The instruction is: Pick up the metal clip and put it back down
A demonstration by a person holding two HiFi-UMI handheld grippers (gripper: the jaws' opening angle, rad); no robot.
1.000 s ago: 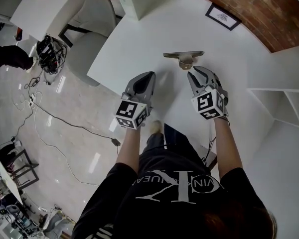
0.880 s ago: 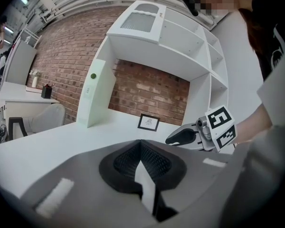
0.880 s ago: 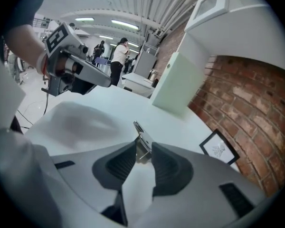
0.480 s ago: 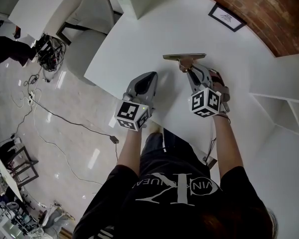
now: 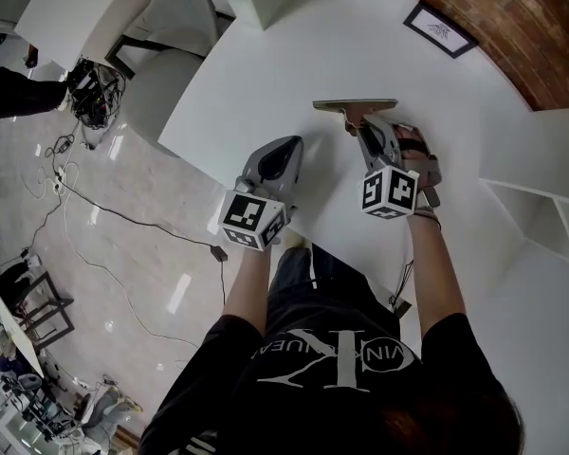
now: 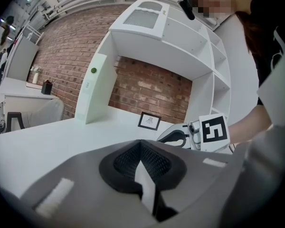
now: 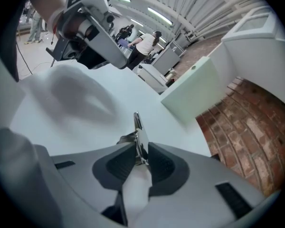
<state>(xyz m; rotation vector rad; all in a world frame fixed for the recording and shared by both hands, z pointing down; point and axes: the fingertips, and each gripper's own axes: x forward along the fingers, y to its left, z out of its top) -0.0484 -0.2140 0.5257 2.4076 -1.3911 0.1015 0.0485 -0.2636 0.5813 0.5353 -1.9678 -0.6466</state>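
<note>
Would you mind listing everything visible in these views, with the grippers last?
Table: one, white, mid-scene.
Metal clip: one, silver, on the table.
Framed picture: one, black frame, at the table's far edge.
Panel: one, pale green, upright on the table.
Shelf unit: one, white, beside the panel.
Brick wall: one, red-brown, behind the shelf unit.
Chair: one, grey, beside the table.
Left gripper: one, grey, shut, empty.
Right gripper: one, grey, open around the clip.
</note>
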